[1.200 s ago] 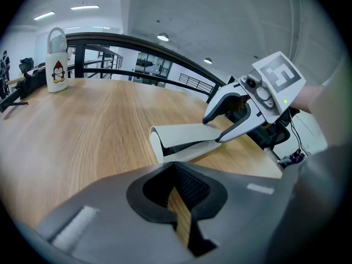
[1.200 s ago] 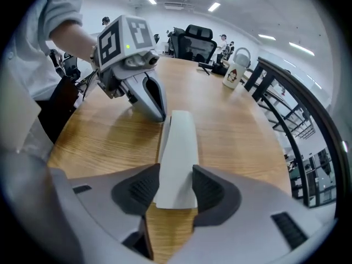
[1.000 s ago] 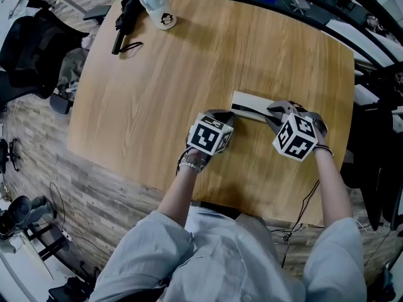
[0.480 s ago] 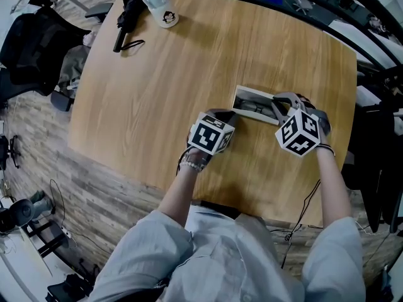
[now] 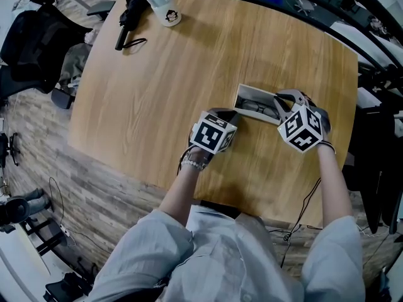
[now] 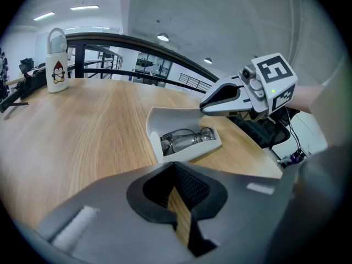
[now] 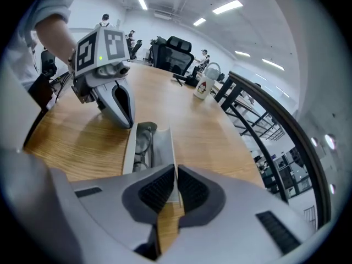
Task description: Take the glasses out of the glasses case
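Raised since a second ago is the lid of the glasses case: it lay almost flat then, and now it is stood up, so the glasses are laid bare inside. The right gripper has been carried a little to the right in the head view, and its fingers have just been closing; the lid's thin edge is now pinched between the pads. By the left gripper nothing has been changed. It is parked at the case's left end, its fingers drawn to a narrow slit with only the wood of the table seen through it, and nothing is gripped. Whether its tips are pressed on the case cannot be made out.

Opening looks done, so the step in hand is judged to be holding the lid back. The glasses are not yet touched: they are folded in the tray, which lies on the table between the two grippers.

Next, a reach into the tray is called for. Most likely the left fingers would have to be spread and brought in over the frame while the lid is kept up. A thin frame in a snug tray may slip or drag the case along.
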`<state>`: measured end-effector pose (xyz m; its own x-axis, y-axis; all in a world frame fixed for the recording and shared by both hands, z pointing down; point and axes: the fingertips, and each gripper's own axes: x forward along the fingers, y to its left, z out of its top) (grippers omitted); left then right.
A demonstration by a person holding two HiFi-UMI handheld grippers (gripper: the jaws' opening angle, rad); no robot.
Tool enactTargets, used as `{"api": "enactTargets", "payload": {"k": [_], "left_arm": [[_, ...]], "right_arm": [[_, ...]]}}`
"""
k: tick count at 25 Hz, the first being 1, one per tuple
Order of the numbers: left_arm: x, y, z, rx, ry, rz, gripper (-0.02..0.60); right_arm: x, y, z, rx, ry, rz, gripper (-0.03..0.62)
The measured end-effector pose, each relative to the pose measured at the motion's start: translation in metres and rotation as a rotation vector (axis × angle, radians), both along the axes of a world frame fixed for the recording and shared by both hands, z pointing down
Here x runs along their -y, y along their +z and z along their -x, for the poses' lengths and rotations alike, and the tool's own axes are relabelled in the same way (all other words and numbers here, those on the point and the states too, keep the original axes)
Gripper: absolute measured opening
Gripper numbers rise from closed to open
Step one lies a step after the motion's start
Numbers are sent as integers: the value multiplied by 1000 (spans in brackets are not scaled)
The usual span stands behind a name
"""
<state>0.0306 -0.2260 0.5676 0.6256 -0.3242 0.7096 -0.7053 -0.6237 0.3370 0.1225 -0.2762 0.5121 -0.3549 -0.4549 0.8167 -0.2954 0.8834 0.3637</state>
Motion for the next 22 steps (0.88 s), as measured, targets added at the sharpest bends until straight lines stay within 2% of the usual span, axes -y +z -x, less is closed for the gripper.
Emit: {"api": "enactTargets", "payload": {"k": [5, 9, 13, 18, 22], "left_arm": [[-1, 0, 0, 4, 2, -3, 5], [-1, 0, -1, 3, 2, 0, 5], [-1, 0, -1, 2, 2, 0, 5], [-1, 1, -2, 9, 4, -9, 5], [0, 0, -1, 5, -1, -8, 5]], "right_arm": [[-11, -6, 3, 44, 19, 18, 13], [-17, -15, 9, 71, 21, 9, 77], [-25, -20, 25, 80, -25, 8, 87], [-36, -3, 39, 23, -97, 62, 110], [-36, 12, 41, -18, -118, 103, 115]]}}
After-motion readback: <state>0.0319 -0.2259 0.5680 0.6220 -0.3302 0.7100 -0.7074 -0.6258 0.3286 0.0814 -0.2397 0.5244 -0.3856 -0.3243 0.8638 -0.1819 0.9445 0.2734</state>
